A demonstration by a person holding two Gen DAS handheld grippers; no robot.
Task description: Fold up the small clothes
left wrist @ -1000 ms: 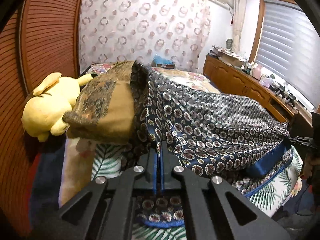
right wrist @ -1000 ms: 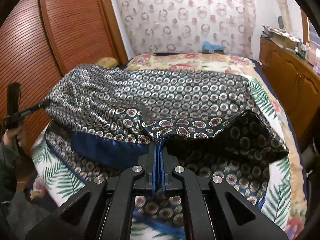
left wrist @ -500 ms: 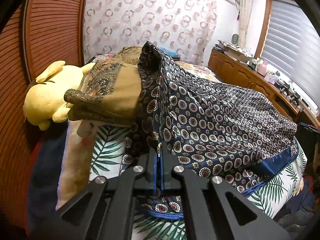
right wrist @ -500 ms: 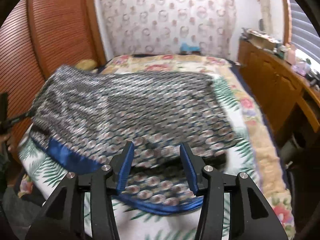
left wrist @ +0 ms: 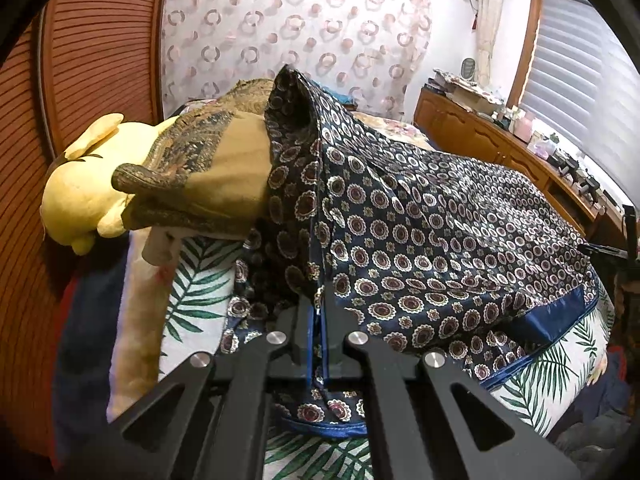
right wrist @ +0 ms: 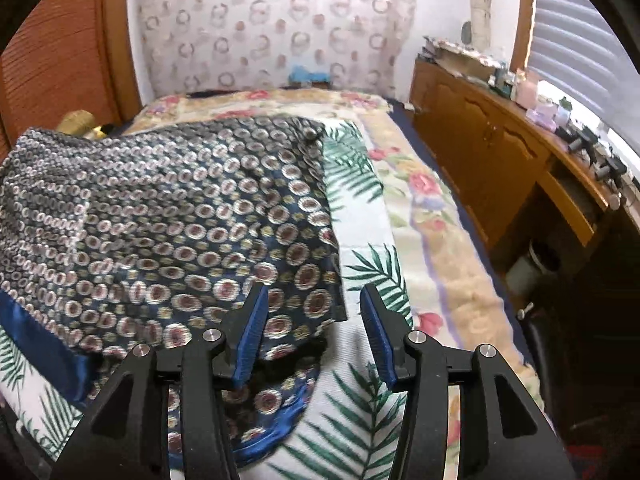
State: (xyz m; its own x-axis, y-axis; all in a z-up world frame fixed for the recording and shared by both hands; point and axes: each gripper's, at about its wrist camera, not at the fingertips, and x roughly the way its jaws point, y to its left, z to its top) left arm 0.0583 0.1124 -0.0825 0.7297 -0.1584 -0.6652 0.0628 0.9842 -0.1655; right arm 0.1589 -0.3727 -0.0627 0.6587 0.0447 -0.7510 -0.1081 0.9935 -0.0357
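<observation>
- Your left gripper (left wrist: pixel 319 308) is clamped tight on the blue-trimmed edge of the navy patterned garment (left wrist: pixel 420 224), near the bed's front left corner; the cloth runs up between the closed jaws and rises into a peak above them.
- At the bed's left edge, a yellow plush toy (left wrist: pixel 76 196) lies against the louvred wooden wardrobe door (left wrist: pixel 92 60), and a folded tan-and-gold patterned cloth (left wrist: pixel 208 168) rests over it, touching the lifted garment's left side.
- From your left gripper the garment spreads to the right across the palm-leaf bedsheet (left wrist: pixel 200 292), its solid blue band (left wrist: pixel 552 316) lying near the bed's front right edge.
- In the right wrist view the garment (right wrist: pixel 180 224) lies over the left half of the bed, its right edge doubled over on the palm-leaf sheet (right wrist: pixel 360 264); this view is slightly blurred.
- Your right gripper (right wrist: pixel 314 332) hangs with its jaws spread wide and nothing between them, above the garment's near right corner; the left blue pad (right wrist: pixel 250 336) sits over the cloth, the right one over bare sheet.
- Along the room's right side runs a wooden cabinet (right wrist: pixel 492 152) cluttered with small items.
</observation>
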